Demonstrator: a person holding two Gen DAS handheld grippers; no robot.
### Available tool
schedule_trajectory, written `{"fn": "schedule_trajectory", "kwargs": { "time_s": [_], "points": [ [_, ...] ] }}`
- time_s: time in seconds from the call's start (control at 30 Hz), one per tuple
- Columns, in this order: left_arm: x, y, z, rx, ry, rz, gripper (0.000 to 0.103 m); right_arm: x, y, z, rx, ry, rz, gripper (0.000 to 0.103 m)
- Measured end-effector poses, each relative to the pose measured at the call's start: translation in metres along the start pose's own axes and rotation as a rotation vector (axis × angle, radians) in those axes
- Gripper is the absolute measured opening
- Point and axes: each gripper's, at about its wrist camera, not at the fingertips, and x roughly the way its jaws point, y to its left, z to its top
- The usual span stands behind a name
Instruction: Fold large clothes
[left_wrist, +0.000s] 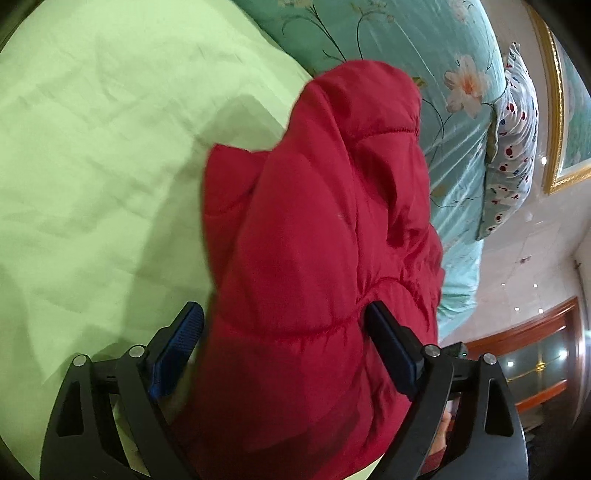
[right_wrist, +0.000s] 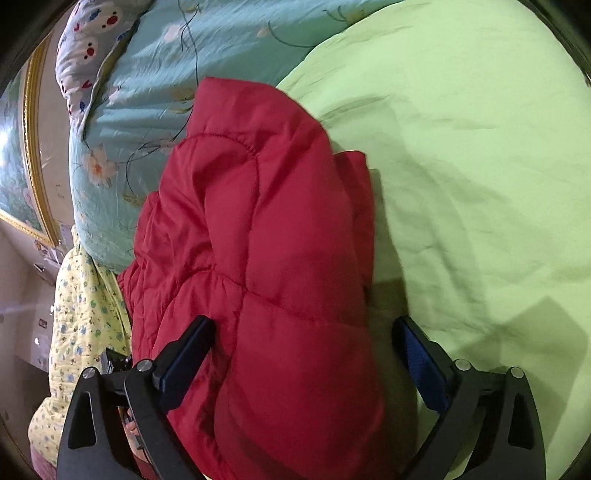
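Observation:
A red quilted puffer jacket (left_wrist: 317, 236) lies bunched and folded over on the light green sheet (left_wrist: 92, 155). It also shows in the right wrist view (right_wrist: 266, 251). My left gripper (left_wrist: 284, 325) is open, its blue-padded jaws wide apart on either side of the jacket's near edge, the right pad touching the fabric. My right gripper (right_wrist: 303, 343) is open too, straddling the jacket's near end; its left pad touches the fabric, its right pad stands apart over the green sheet (right_wrist: 480, 166).
A teal floral quilt (left_wrist: 424, 74) lies beyond the jacket, also in the right wrist view (right_wrist: 147, 92). A white spotted pillow (left_wrist: 513, 140) rests at the bed's edge. A person's yellow patterned sleeve (right_wrist: 81, 314) is at the left. A gold-framed picture (left_wrist: 557, 110) hangs on the wall.

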Motion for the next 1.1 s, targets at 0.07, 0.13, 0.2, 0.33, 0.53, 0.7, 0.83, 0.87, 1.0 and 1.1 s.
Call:
{"fn": "schedule_trajectory", "kwargs": {
  "time_s": [0.07,0.13,0.2,0.33,0.53,0.7,0.83,0.87,1.0,1.1],
  "points": [
    [0.006,-0.007,-0.001,0.018,0.01,0.002,0.09,0.009,0.006,0.001,-0.008,0.03,0.018,0.099],
    [0.009,-0.021,-0.003,0.076,0.005,0.041,0.088,0.017,0.014,0.0,-0.038,0.05,-0.003,0.097],
    [0.009,-0.032,-0.006,0.125,-0.003,0.063,0.075,0.02,0.02,-0.002,-0.058,0.052,-0.02,0.094],
    [-0.005,-0.044,-0.01,0.166,-0.016,0.05,0.055,0.011,0.021,-0.006,-0.045,0.037,0.006,0.069],
    [-0.035,-0.079,-0.029,0.242,-0.036,0.044,0.047,-0.015,0.043,-0.018,-0.087,0.022,0.021,0.046],
    [-0.069,-0.095,-0.06,0.287,-0.027,0.016,0.046,-0.043,0.051,-0.045,-0.113,0.045,0.034,0.045],
    [-0.092,-0.093,-0.089,0.278,-0.014,-0.004,0.046,-0.068,0.051,-0.077,-0.097,0.048,0.049,0.045],
    [-0.098,-0.091,-0.096,0.275,-0.01,-0.01,0.046,-0.074,0.049,-0.084,-0.093,0.05,0.052,0.045],
    [-0.115,-0.087,-0.122,0.278,0.003,-0.015,0.046,-0.092,0.048,-0.119,-0.089,0.053,0.066,0.045],
    [-0.121,-0.078,-0.134,0.269,0.011,-0.009,0.046,-0.097,0.041,-0.137,-0.076,0.059,0.073,0.045]
  ]
}}
